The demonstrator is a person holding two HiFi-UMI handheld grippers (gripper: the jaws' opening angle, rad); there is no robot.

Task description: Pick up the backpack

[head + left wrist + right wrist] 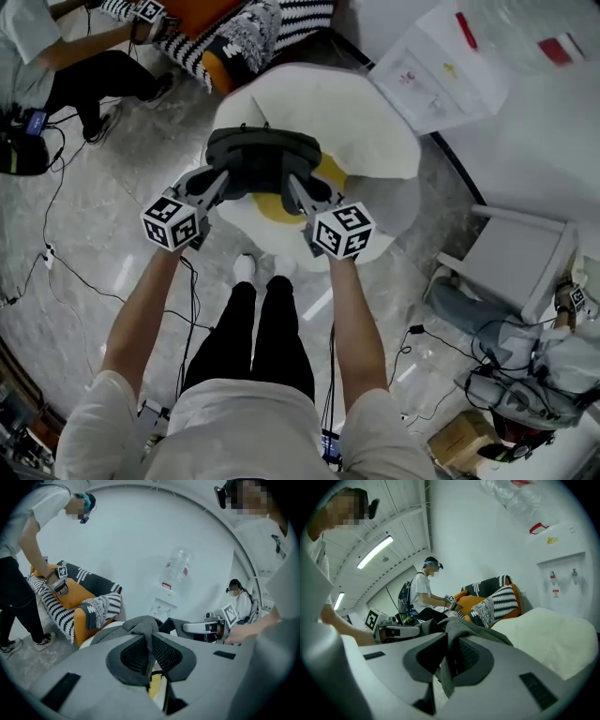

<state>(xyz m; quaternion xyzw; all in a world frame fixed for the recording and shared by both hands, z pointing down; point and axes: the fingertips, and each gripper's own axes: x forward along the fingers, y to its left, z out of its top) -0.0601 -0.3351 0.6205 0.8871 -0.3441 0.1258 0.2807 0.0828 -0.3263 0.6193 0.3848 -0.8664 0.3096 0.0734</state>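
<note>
The dark grey backpack (263, 157) hangs between my two grippers, above a white cushioned seat (375, 122) with a yellow patch (269, 206). My left gripper (221, 184) is shut on the bag's left side, and its own view shows grey fabric (140, 626) pinched between the pads. My right gripper (298, 190) is shut on the right side, with a fold of fabric (457, 631) running down between its pads. Each gripper view also catches the other gripper: the right gripper (206, 628) and the left gripper (393, 631). The bag's underside is hidden.
An orange armchair (202, 19) with a striped blanket (187, 52) stands behind the seat, and a person (56, 56) bends over it. Cables (56, 253) trail over the marble floor at the left. A white frame (525, 262), bags and a cardboard box (459, 436) crowd the right.
</note>
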